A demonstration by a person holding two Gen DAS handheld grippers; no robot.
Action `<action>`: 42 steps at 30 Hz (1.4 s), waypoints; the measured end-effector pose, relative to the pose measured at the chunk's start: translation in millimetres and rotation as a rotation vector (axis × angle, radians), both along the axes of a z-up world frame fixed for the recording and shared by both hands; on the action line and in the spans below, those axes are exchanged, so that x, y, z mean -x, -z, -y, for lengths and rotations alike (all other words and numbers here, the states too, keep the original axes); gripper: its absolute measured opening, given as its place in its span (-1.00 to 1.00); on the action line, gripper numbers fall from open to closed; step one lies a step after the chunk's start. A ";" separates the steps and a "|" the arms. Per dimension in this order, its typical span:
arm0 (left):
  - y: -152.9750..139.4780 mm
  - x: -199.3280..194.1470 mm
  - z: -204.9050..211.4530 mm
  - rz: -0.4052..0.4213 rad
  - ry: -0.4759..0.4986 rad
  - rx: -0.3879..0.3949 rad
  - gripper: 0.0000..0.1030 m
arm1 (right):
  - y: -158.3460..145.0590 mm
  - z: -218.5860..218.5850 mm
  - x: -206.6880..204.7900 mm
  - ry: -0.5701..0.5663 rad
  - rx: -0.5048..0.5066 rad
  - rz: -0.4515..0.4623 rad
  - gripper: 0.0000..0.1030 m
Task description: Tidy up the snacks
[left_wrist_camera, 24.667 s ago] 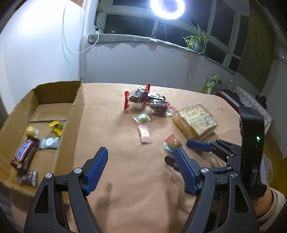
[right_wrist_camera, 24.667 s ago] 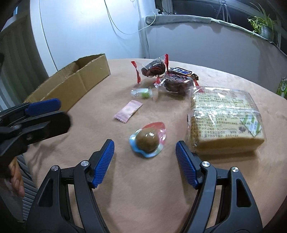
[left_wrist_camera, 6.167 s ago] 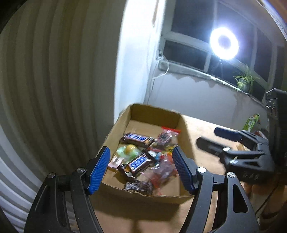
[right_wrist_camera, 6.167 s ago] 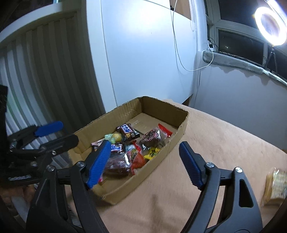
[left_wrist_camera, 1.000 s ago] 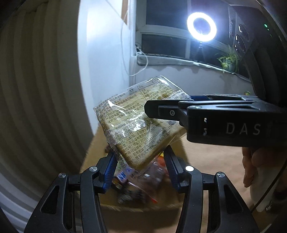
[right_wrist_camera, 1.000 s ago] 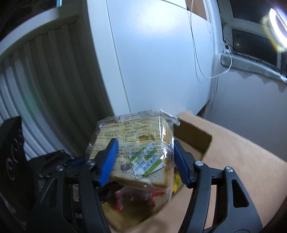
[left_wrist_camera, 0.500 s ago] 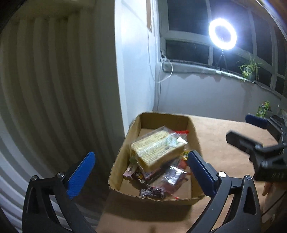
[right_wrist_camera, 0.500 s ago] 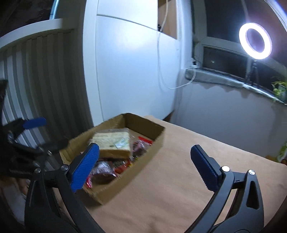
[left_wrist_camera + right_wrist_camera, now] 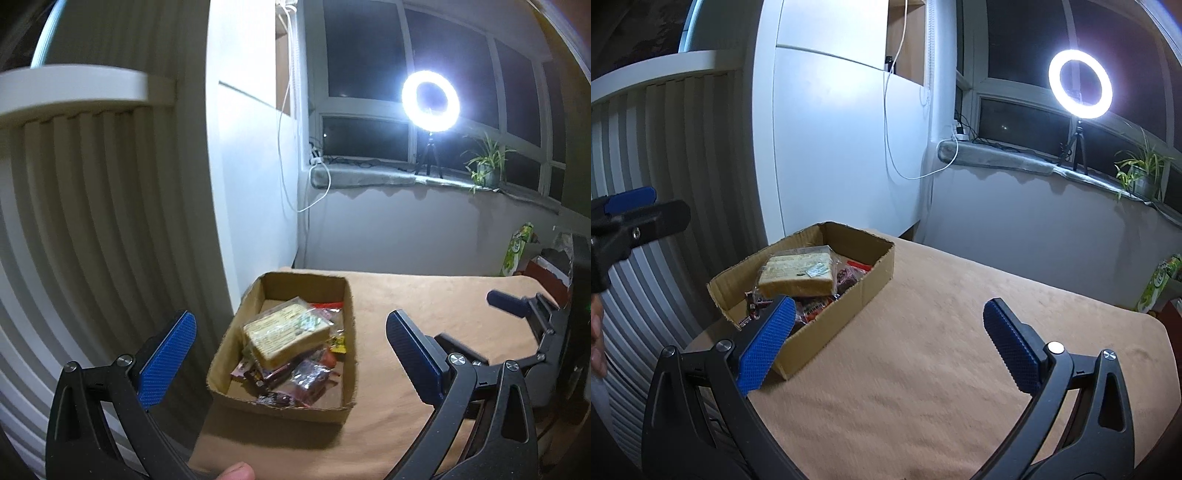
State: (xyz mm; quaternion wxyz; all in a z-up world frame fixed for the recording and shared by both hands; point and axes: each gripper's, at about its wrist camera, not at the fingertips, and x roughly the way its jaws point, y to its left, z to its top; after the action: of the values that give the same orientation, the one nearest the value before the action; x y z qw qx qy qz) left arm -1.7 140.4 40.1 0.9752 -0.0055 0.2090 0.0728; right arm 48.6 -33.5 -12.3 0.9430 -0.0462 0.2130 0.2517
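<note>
A cardboard box [image 9: 349, 325] [image 9: 875, 275] stands at the tan table's left end. Inside, a clear-wrapped bread loaf [image 9: 286, 334] [image 9: 798, 275] lies on top of several small wrapped snacks [image 9: 306, 376] [image 9: 812, 306]. My left gripper [image 9: 291, 354] hangs open above and short of the box, with nothing between its blue pads. My right gripper [image 9: 886, 343] is open too, over the tablecloth to the right of the box, holding nothing. The right gripper's fingers [image 9: 513, 304] show at the right edge of the left wrist view, and the left gripper's fingers [image 9: 631, 197] at the left edge of the right wrist view.
The tan tablecloth [image 9: 960, 350] spreads right of the box. A white wall and ribbed panel [image 9: 92, 229] stand left of the table. A lit ring light [image 9: 430, 100], a plant [image 9: 484, 168] on the sill and a green carton [image 9: 517, 249] lie beyond.
Both grippers let go of the bread loaf, which now lies in the box. Their jaws spread wide, the left pulled back and up, and the right swung away to the right.
</note>
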 end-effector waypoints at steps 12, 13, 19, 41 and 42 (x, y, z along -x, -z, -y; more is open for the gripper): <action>0.4 -3.1 46.5 0.015 0.127 0.059 0.99 | 1.3 57.8 15.9 0.119 -0.014 0.005 1.00; 2.3 -4.7 50.8 0.011 0.137 0.064 0.99 | 2.0 65.3 15.7 0.139 -0.011 0.003 1.00; 17.6 -15.5 81.5 -0.043 0.174 0.077 0.99 | 5.6 104.2 15.4 0.239 0.003 -0.004 1.00; 29.6 -17.5 119.0 -0.086 0.163 0.016 0.99 | 6.1 146.2 19.8 0.301 -0.026 -0.017 1.00; 29.8 -17.5 118.8 -0.086 0.162 0.016 0.99 | 6.3 145.4 19.7 0.302 -0.027 -0.016 1.00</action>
State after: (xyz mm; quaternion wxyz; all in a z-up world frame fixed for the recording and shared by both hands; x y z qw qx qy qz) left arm 15.8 21.6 10.3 0.9679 0.0068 0.2512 -0.0078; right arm 28.9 -178.9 -18.6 0.9689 0.0009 0.2215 0.1102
